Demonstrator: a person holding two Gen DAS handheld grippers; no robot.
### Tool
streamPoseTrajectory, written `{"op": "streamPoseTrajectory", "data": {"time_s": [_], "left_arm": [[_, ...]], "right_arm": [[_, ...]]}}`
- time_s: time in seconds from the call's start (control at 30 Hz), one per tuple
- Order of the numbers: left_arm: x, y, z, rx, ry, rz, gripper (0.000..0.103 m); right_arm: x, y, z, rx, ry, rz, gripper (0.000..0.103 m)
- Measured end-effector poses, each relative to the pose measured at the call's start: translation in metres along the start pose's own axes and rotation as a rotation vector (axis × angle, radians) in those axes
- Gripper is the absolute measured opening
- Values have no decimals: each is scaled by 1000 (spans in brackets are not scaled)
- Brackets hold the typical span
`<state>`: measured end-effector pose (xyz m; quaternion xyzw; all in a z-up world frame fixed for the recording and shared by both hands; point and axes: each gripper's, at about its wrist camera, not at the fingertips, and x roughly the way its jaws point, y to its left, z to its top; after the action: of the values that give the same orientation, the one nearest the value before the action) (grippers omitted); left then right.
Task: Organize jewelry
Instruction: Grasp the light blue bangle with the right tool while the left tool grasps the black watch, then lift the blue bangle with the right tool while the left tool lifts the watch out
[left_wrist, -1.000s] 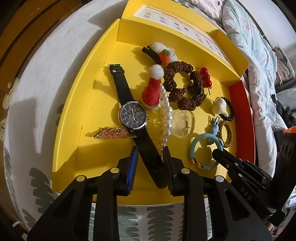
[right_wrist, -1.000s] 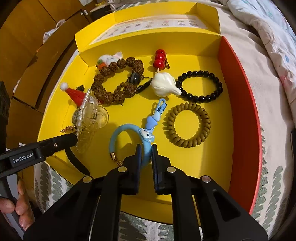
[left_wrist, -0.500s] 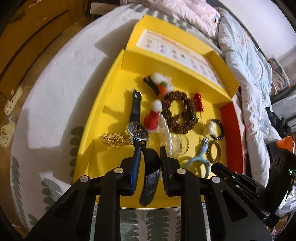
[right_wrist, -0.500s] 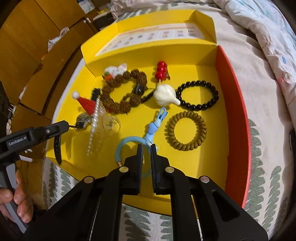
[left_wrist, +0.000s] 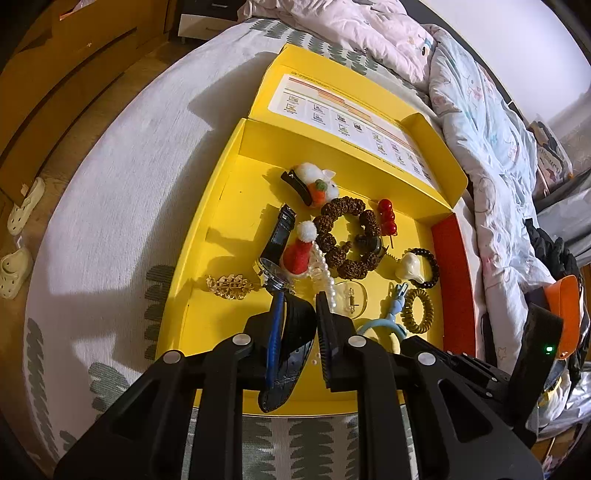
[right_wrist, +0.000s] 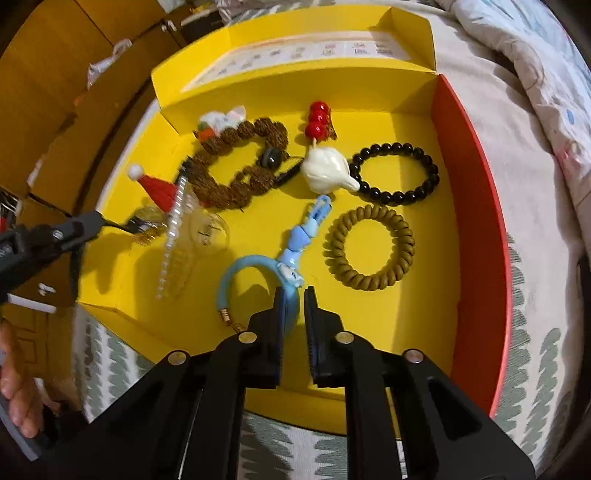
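Observation:
A yellow box (left_wrist: 207, 236) on the bed holds several jewelry pieces. My left gripper (left_wrist: 299, 299) is shut on the black strap of a wristwatch (left_wrist: 275, 240) and lifts it; the dial hangs just past the fingertips. My right gripper (right_wrist: 293, 295) is shut on a light blue bracelet (right_wrist: 240, 267) near the box's front. Around them lie a pearl strand (left_wrist: 325, 273), a brown bead bracelet (left_wrist: 347, 236), a red Santa-hat clip (left_wrist: 299, 251), a gold leaf clip (left_wrist: 229, 286), a black bead bracelet (right_wrist: 399, 173) and an olive coil hair tie (right_wrist: 369, 254).
The box's open lid (left_wrist: 351, 118) stands at the back and a red side wall (right_wrist: 476, 192) on the right. A quilt (left_wrist: 480, 129) lies beyond the box. Slippers (left_wrist: 18, 236) are on the wooden floor at the left.
My left gripper closed on the watch strap and rose, lifting the watch and pulling back from the box. My right gripper stayed shut on the blue bracelet and drew back slightly.

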<state>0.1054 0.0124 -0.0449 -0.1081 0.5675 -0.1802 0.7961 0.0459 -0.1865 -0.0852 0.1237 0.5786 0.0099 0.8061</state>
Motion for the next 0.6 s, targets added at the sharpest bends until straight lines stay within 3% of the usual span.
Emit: {"op": "streamPoseTrajectory", "data": {"time_s": [0.3,0.4,0.6], "left_arm": [[1,0,0,4,2,0,18],[0,0,1,3,1,-1,18],[-3,0,4,-2,-11,-14,18]], "right_arm": [[12,5,-2,-12,24,-16,17],[13,8,-2,-20,15,-28,11],[5,13,0,-17,-25,6,11]]}}
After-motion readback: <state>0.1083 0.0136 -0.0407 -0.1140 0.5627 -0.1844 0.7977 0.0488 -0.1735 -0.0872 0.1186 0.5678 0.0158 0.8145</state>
